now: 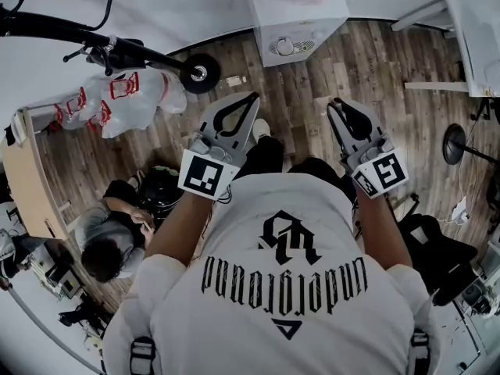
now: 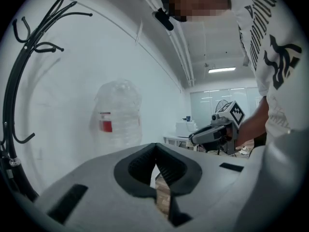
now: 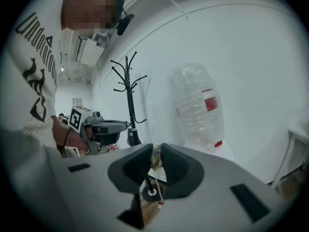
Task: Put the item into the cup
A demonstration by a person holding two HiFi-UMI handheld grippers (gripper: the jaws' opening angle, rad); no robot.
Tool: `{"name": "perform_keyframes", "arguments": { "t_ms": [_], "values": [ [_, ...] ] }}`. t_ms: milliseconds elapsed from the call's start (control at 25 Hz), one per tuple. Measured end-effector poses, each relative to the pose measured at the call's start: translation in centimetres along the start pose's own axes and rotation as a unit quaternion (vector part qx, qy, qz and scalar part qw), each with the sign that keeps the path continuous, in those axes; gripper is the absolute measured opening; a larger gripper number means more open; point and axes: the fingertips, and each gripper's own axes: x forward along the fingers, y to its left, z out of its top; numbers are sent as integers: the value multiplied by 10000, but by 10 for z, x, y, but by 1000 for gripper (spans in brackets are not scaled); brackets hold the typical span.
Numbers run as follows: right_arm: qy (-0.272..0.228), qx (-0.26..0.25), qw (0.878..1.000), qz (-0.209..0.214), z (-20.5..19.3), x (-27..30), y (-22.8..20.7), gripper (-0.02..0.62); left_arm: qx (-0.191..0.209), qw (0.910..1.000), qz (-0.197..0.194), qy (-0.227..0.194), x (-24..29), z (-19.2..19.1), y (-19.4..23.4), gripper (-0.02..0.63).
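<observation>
Both grippers are held out level over a wooden floor. My right gripper (image 3: 155, 153) (image 1: 336, 106) is shut on a small crumpled yellowish item (image 3: 156, 157), pinched near the jaw tips. My left gripper (image 2: 155, 151) (image 1: 251, 98) is shut, its tips meeting with nothing between them. Each gripper shows in the other's view: the right gripper (image 2: 212, 132) and the left gripper (image 3: 104, 127). No cup shows in any view.
A white water dispenser (image 1: 297, 22) with a large clear bottle (image 2: 118, 112) (image 3: 198, 108) stands ahead against the wall. A black coat rack (image 3: 128, 95) and a clear plastic bag with red print (image 1: 117, 100) are at the left. A seated person (image 1: 105, 244) is at the lower left.
</observation>
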Motion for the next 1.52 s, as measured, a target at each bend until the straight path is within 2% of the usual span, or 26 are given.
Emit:
{"name": "perform_keyframes", "arguments": {
  "t_ms": [400, 640, 1120, 1400, 1520],
  "values": [
    [389, 67, 9992, -79, -39, 67, -25, 61, -31, 9998, 28, 210, 13, -39, 59, 6],
    [780, -122, 9969, 33, -91, 109, -55, 62, -74, 9993, 89, 360, 36, -80, 80, 6],
    [1511, 151, 9884, -42, -241, 198, -134, 63, -448, 9958, 118, 791, 105, -221, 108, 8],
    [1988, 162, 9799, 21, -325, 235, -171, 64, -874, 9897, 448, 1044, 134, -297, 125, 8],
    [2090, 134, 9778, 44, -351, 256, -186, 64, -834, 9894, 449, 1100, 144, -326, 131, 8]
  ]
}}
